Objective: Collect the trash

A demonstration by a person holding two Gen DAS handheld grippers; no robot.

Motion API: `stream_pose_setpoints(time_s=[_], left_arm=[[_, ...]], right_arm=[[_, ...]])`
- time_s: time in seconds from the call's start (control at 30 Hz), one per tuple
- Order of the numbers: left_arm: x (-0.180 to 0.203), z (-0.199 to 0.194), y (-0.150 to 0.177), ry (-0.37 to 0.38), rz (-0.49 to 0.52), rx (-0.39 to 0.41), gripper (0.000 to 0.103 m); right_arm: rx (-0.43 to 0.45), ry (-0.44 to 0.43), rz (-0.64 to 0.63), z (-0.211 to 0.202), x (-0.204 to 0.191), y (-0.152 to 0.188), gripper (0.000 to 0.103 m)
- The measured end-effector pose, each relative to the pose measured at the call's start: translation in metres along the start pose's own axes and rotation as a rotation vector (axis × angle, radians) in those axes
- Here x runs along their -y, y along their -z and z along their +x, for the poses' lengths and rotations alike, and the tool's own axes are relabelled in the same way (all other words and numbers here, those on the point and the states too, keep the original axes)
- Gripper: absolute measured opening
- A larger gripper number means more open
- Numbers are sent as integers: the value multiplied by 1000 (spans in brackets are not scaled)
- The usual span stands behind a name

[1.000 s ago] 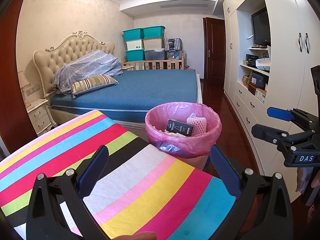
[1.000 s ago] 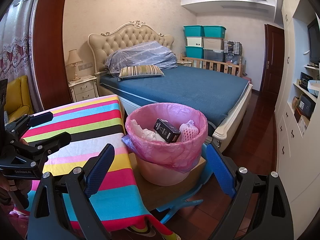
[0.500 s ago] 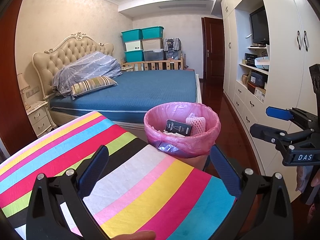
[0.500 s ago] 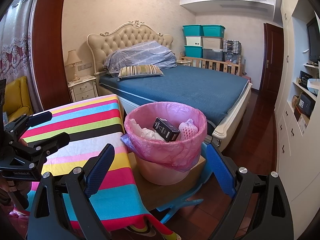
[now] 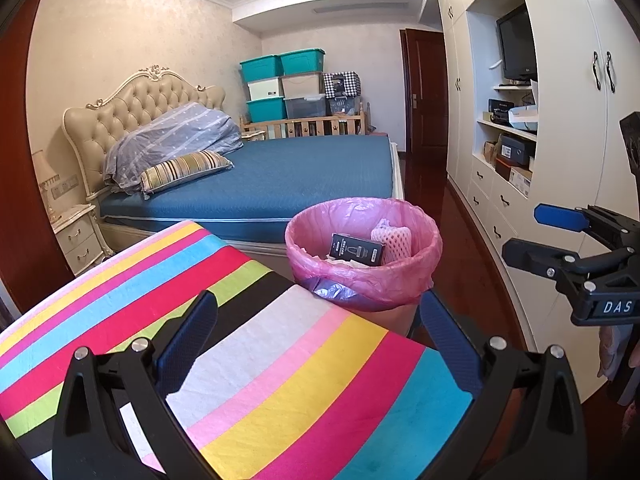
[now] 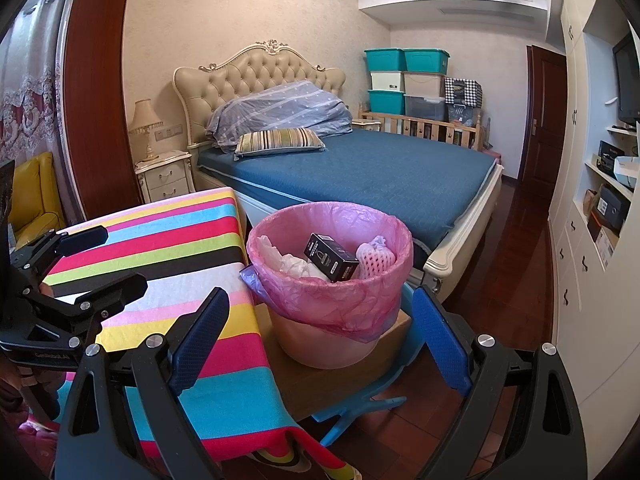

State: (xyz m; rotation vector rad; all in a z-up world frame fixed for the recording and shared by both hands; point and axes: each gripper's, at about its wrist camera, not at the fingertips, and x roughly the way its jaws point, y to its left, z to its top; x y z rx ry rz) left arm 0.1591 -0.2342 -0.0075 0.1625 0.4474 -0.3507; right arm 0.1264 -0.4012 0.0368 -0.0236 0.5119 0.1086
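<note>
Your left gripper (image 5: 316, 336) and right gripper (image 6: 324, 320) both gape wide, empty. The trash sits in the bin (image 6: 332, 276) at twelve o'clock: box (image 6: 331, 257), foam net (image 6: 376, 256), tissue (image 6: 288, 260). Collection looks finished; no litter shows on the striped cloth (image 5: 280, 360).

Two hand-held grippers, both spread wide and empty

The left gripper (image 5: 316, 340) points forward with its blue-padded fingers (image 5: 188, 336) parted and nothing between them — in the right wrist view it shows at the left edge (image 6: 100, 260), level and black-armed. The right gripper (image 6: 320, 344) is likewise agape, its pads (image 6: 440, 344) far apart — seen from the left wrist camera it juts in from the right (image 5: 532, 236), one blue finger above the other.
</note>
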Motion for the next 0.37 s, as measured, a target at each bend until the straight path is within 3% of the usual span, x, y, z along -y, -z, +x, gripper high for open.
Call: stream_pose_setpoints(time_s=[0.17, 0.37], left_arm=[[-4, -5, 1, 15, -2, 27, 98], [-31, -21, 7, 20, -18, -7, 98]], right_arm=[[-6, 8, -3, -1, -2, 0, 87], [-30, -25, -50, 0, -32, -3, 87]])
